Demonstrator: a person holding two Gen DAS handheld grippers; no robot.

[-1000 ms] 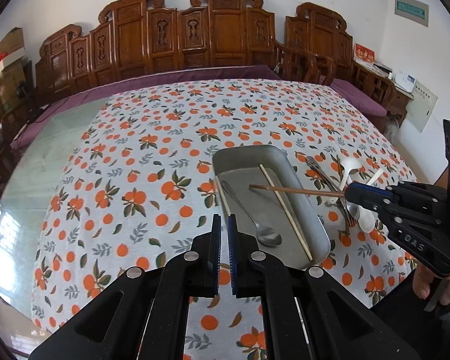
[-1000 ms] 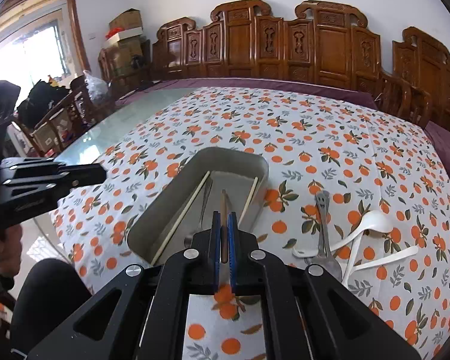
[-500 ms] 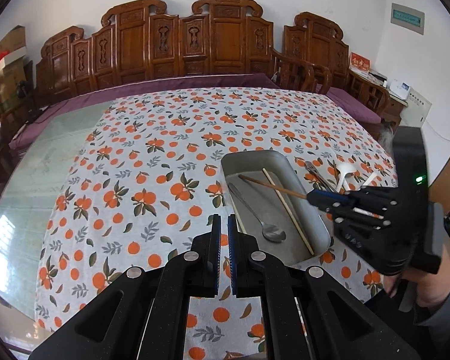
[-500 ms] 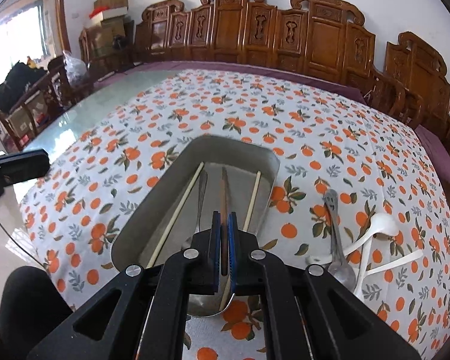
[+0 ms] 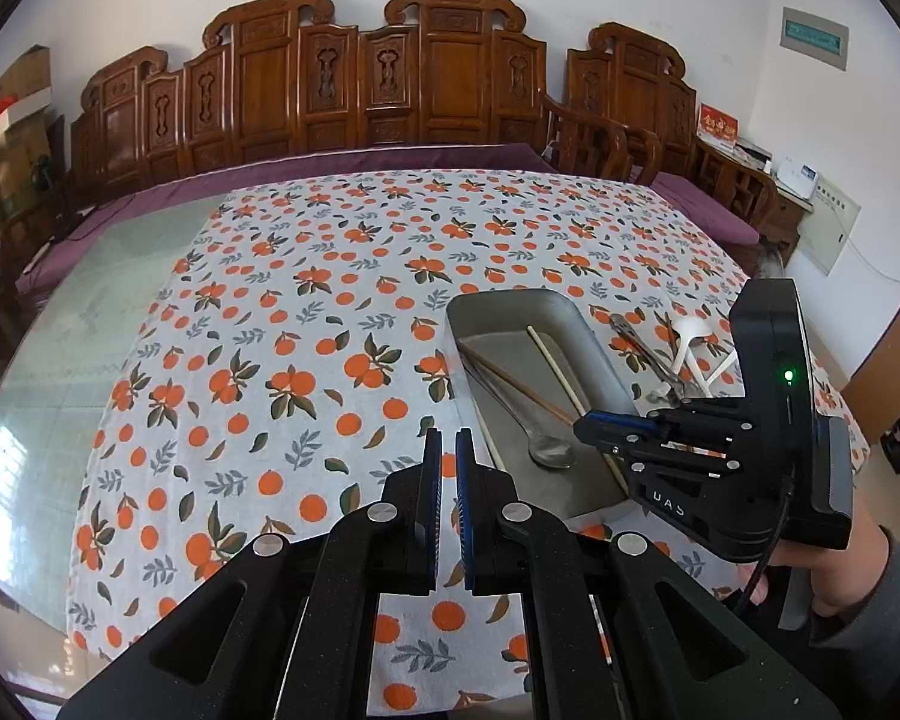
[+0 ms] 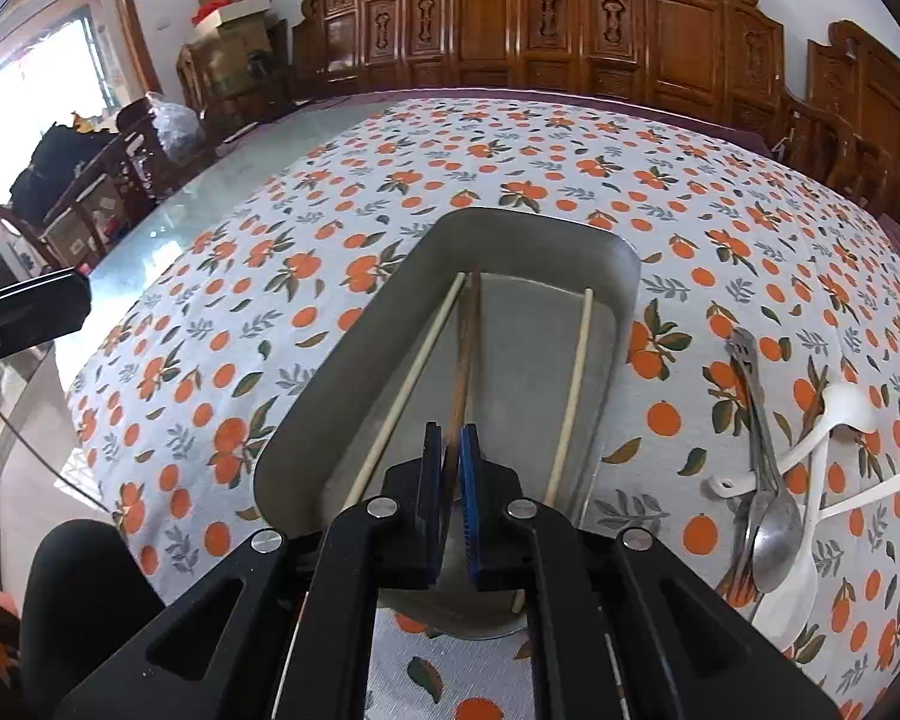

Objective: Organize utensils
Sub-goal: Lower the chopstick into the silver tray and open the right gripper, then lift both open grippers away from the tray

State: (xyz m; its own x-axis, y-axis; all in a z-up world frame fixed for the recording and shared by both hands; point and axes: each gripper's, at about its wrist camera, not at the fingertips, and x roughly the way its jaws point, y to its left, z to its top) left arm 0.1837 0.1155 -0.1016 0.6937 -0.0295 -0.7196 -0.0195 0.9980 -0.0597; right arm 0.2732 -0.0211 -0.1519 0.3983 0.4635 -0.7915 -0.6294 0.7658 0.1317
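A grey metal tray (image 5: 510, 301) (image 6: 570, 228) lies on the orange-print cloth. My right gripper (image 6: 450, 438) (image 5: 582, 423) hangs low over the tray's near end with a brown chopstick (image 6: 465, 348) (image 5: 510, 381) between its pads. Its jaws are opening, though the pads still touch the stick, whose far end rests on the tray floor. Two pale chopsticks (image 6: 414, 384) (image 6: 576, 396) and a metal spoon (image 5: 549, 453) lie in the tray. My left gripper (image 5: 444, 444) is shut with nothing in it, above the cloth left of the tray.
Right of the tray, metal cutlery (image 6: 756, 414) and white plastic spoons (image 6: 834, 414) lie crossed on the cloth. Bare glass tabletop (image 5: 90, 312) shows left of the cloth. Carved wooden chairs (image 5: 390, 84) line the far side. A person's hand (image 5: 840, 576) holds the right gripper.
The right gripper came forward and down over the tray, lowering the brown chopstick until it lies along the tray floor. The gap between its pads has widened slightly. The left gripper stayed shut.
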